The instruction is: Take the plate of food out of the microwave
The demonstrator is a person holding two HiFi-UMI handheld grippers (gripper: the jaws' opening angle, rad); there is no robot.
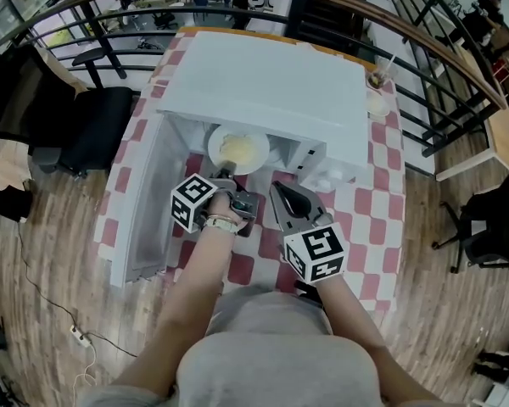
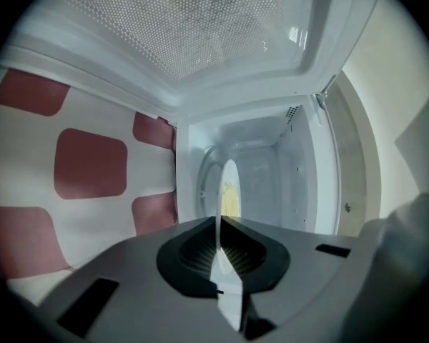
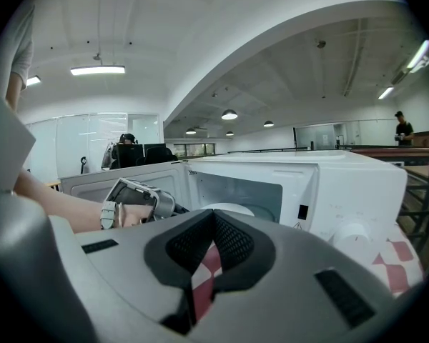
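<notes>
A white plate (image 1: 237, 149) with yellow food sits at the mouth of the open white microwave (image 1: 271, 83). My left gripper (image 1: 229, 178) is shut on the plate's near rim. In the left gripper view the plate (image 2: 229, 191) shows edge-on, its rim pinched between the dark pads of the left gripper (image 2: 218, 224), with the microwave cavity (image 2: 272, 170) behind. My right gripper (image 1: 276, 186) hovers just right of the left one over the checkered cloth, shut and holding nothing. The right gripper view shows the right gripper (image 3: 213, 216) closed, with the plate (image 3: 229, 209) and the left gripper (image 3: 132, 202) ahead.
The microwave door (image 1: 144, 202) hangs open to the left. The table (image 1: 373, 219) has a red-and-white checkered cloth. Two cups (image 1: 377, 91) stand at the table's far right corner. An office chair (image 1: 102, 125) stands left of the table, and a railing (image 1: 424, 49) runs behind.
</notes>
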